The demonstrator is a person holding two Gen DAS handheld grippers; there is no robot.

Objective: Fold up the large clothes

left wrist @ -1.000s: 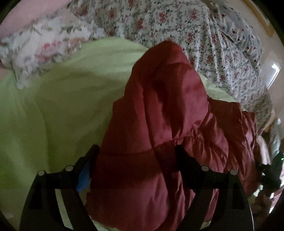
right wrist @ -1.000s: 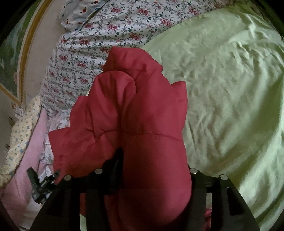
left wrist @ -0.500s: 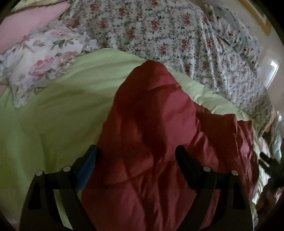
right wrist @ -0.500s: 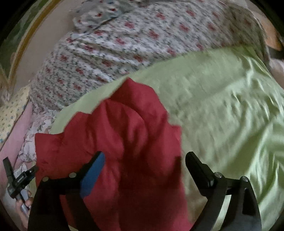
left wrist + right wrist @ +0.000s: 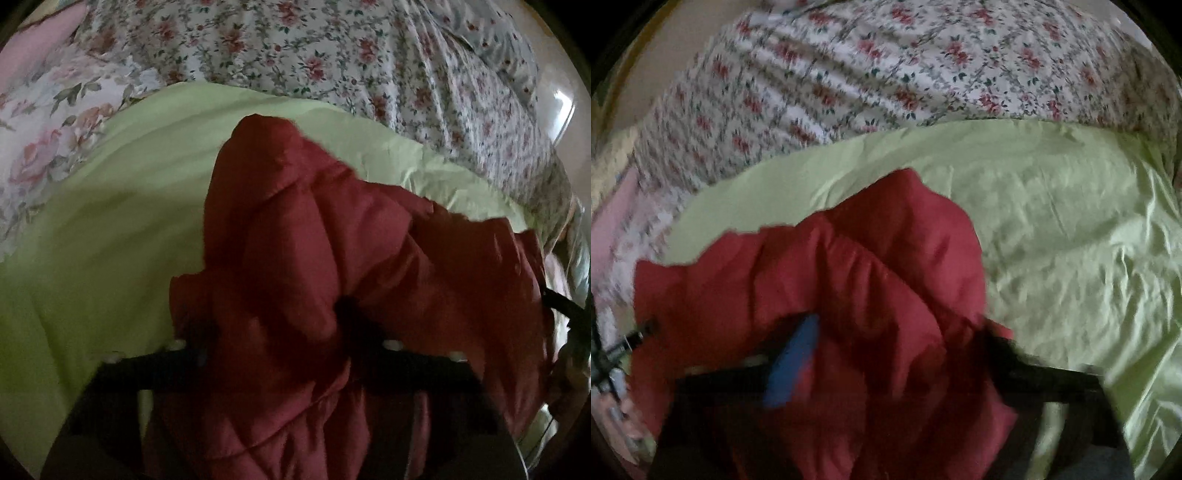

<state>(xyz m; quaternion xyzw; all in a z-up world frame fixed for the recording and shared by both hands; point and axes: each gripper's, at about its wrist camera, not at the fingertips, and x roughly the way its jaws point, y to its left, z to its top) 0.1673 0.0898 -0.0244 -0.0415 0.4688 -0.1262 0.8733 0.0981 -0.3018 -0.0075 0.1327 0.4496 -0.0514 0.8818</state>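
Red quilted jacket [image 5: 314, 280] lies bunched on a light green sheet [image 5: 110, 229] spread over the bed; floral bedding [image 5: 332, 55] beyond it at the far side.

Left hand-held gripper [image 5: 273, 332]: jaws closing, a thick fold of jacket bulging up between them, fabric gathered and pinched at the fingers. Reads as grasping the jacket.

Right hand-held gripper [image 5: 897, 343]: jaws closing, jacket fabric between them; blue pad [image 5: 794, 362] on its left finger against the cloth. View blurred; firm pinch not confirmed.
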